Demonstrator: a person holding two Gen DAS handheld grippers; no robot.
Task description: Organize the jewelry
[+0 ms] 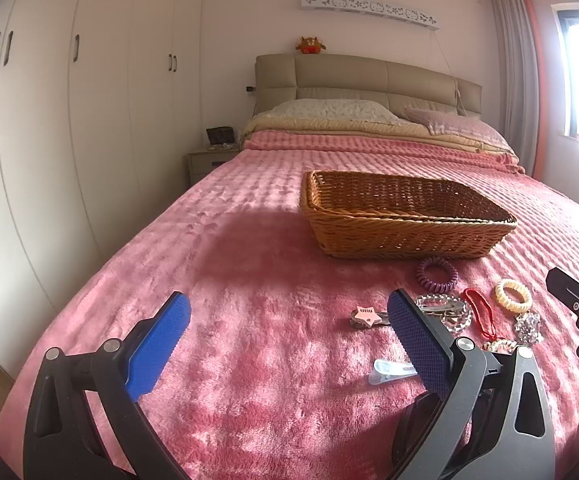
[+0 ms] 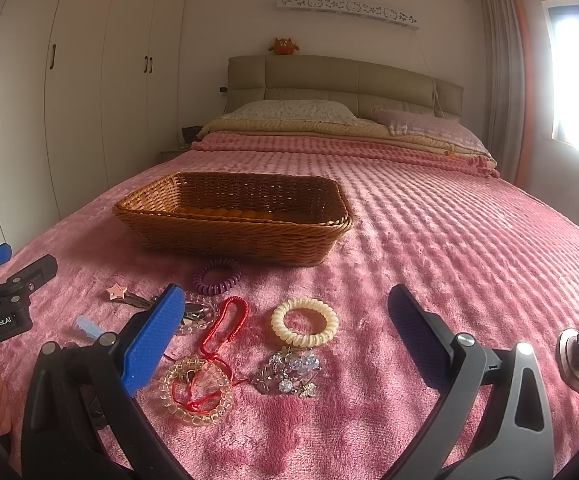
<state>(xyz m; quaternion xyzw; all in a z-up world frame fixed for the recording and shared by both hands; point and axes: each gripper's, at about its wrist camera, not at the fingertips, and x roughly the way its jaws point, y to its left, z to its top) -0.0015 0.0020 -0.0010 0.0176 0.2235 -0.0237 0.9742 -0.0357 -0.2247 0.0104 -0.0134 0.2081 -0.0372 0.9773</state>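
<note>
Currently, the bed carries the whole work area under a plush pink blanket, with a woven basket standing near its middle and showing nothing inside. Both sets of tongs hover low over the blanket, spread wide and holding nothing: the left tongs sit just left of the jewelry cluster, the right tongs directly over it.

Risks from this position:
- Soft, deep pile — the tong tips can sink in and pinch blanket fibre together with a piece.
- Overlap — the red cord runs through the amber coil bracelet, so lifting one probably drags the other.
- Crowding — the clear bead bracelet touches a metal clip, and the left tongs' inner finger hides part of it.

All pieces lie on the blanket in front of the basket, none inside it. The purple coil tie lies nearest the basket wall; the cream coil tie lies apart, a clean first target. The crystal ornament cluster is small, glittery and irregular, likely hard to grip. The pink star clip and a translucent clip lie flat at the left edge.
</note>
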